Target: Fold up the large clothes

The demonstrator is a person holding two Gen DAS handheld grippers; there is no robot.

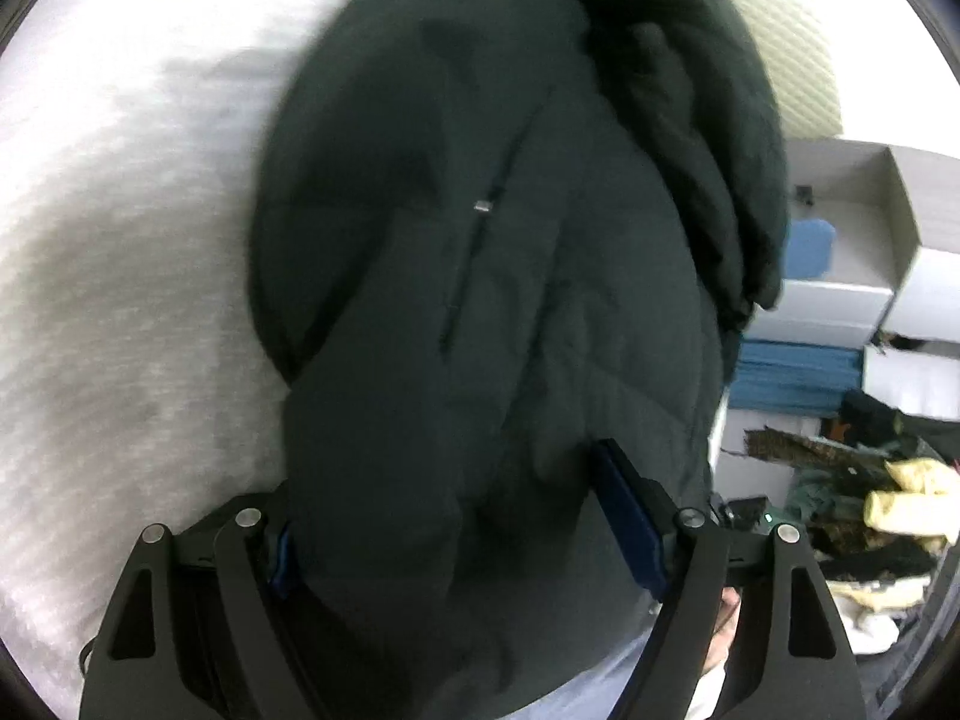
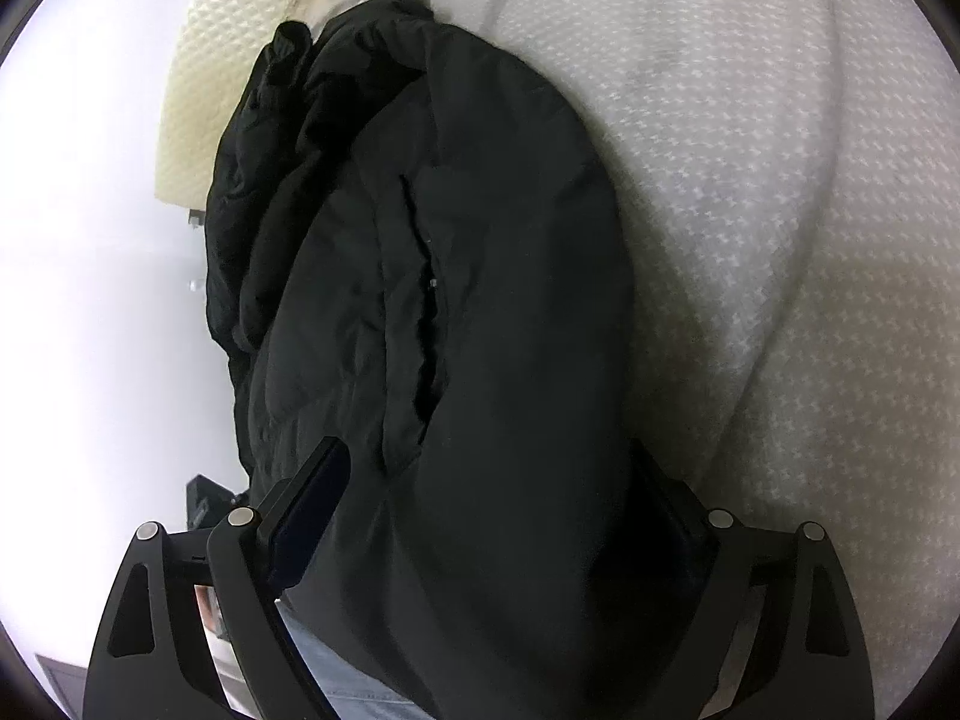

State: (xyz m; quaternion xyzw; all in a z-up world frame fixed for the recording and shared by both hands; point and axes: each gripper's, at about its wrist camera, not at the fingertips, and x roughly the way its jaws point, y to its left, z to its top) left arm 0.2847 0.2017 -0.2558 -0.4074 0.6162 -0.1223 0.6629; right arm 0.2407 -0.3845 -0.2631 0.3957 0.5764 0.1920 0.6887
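Observation:
A large black padded jacket (image 1: 480, 270) fills the left wrist view, bunched lengthways over a white textured bed cover (image 1: 120, 240). A zip line with a small metal pull (image 1: 483, 205) runs down it. My left gripper (image 1: 456, 516) is shut on a thick fold of the jacket, its blue pads (image 1: 630, 510) pressed on either side. In the right wrist view the same jacket (image 2: 480, 300) lies bunched over the cover (image 2: 780, 180). My right gripper (image 2: 480, 516) is shut on another thick fold. The right finger of each pair is partly buried in cloth.
White cardboard boxes (image 1: 870, 252) and blue folded fabric (image 1: 792, 384) stand to the right of the bed. A pile of mixed clothes (image 1: 870, 510) lies below them. A cream quilted mattress edge (image 2: 204, 90) shows at the upper left of the right wrist view.

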